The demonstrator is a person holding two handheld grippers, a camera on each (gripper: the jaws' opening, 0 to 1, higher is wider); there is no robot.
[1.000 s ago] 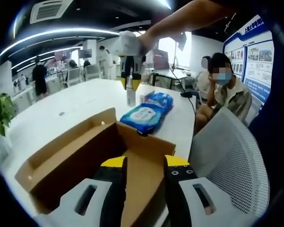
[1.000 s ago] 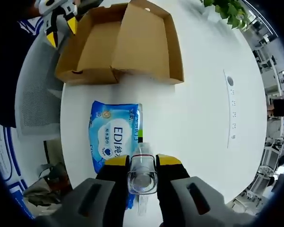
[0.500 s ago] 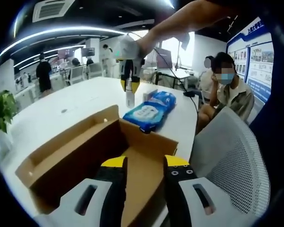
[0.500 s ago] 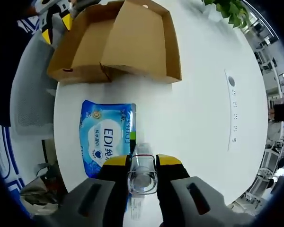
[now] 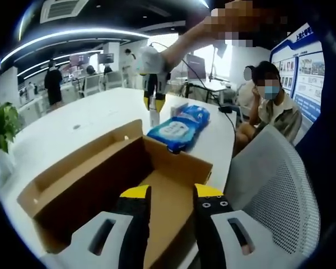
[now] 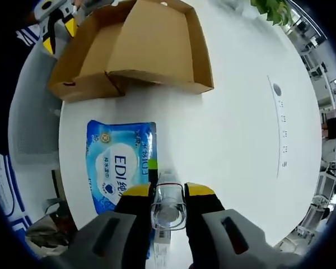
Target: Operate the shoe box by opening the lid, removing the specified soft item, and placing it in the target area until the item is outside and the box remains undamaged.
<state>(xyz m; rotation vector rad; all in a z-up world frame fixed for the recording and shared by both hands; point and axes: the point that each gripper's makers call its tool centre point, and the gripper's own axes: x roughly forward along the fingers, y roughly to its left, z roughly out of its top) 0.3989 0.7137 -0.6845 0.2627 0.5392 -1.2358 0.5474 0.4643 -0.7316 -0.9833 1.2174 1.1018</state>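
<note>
My right gripper [image 6: 168, 193] jaws holding clear plastic bottle [image 6: 168, 208], blue wet-wipes pack [image 6: 119, 165] at 9 o'clock, open brown cardboard shoe box [image 6: 140, 47] at 12, my left gripper [image 5: 171, 193] jaws narrow over it, white tabletop [image 6: 241, 145].

1. Left gripper [image 5: 169, 193]: seen in the left gripper view, black jaws with yellow tips, parallel, a narrow gap between them, nothing held. In the right gripper view it sits at the upper left edge [image 6: 55, 27], tips pointing down.
2. Right gripper [image 6: 168, 193]: jaws closed on a clear bottle [image 6: 168, 207], gripped at its upper part. In the left gripper view it hangs tips down [image 5: 153, 92].
3. Person's arm [image 5: 204, 35]: bare, reaching in from the upper right of the left gripper view to the right gripper.
</note>
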